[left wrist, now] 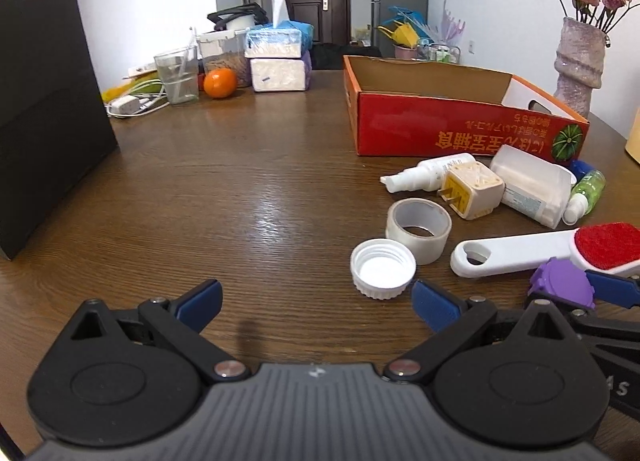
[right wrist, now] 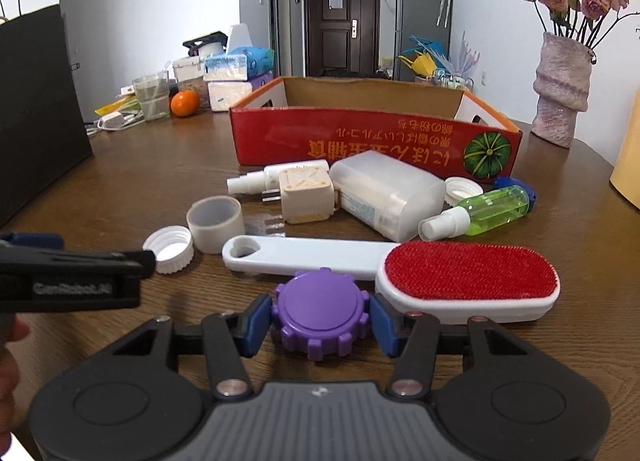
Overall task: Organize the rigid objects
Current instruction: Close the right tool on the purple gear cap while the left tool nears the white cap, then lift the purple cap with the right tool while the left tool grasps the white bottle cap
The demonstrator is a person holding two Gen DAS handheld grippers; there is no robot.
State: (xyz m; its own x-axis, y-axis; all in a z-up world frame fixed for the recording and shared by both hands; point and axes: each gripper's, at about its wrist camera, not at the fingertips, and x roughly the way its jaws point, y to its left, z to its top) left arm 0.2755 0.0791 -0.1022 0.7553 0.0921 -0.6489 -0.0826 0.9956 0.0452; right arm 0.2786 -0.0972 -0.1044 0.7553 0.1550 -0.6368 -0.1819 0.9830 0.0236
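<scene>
The right gripper (right wrist: 320, 319) has its two blue pads drawn in against the sides of a purple, gear-edged plastic lid (right wrist: 321, 315), which sits on the brown wood-grain table (right wrist: 160, 181) between them; the pads touch its notched rim left and right. No earlier picture is at hand, so only this close hold can be told.

Just beyond the purple lid lies a white plastic lint brush with a red velvet pad (right wrist: 466, 279), its handle reaching to the left and its head to the right of the gripper. Further ahead, left of centre, stand a roll of clear tape (right wrist: 216, 223) and, touching it on the left, a white ribbed bottle cap (right wrist: 170, 247) lying open side up. Behind these are a beige plug adapter (right wrist: 306, 197), a small white spray bottle (right wrist: 272, 177), a translucent white rectangular container (right wrist: 386, 195) and a green spray bottle (right wrist: 478, 213), all on their sides or close together. At the back of that cluster sits an open red cardboard box (right wrist: 360, 145).

The left gripper (left wrist: 316, 303) has its jaws standing wide apart with nothing between them, only bare table. The white cap lies just ahead of its right finger, apart from it.
</scene>
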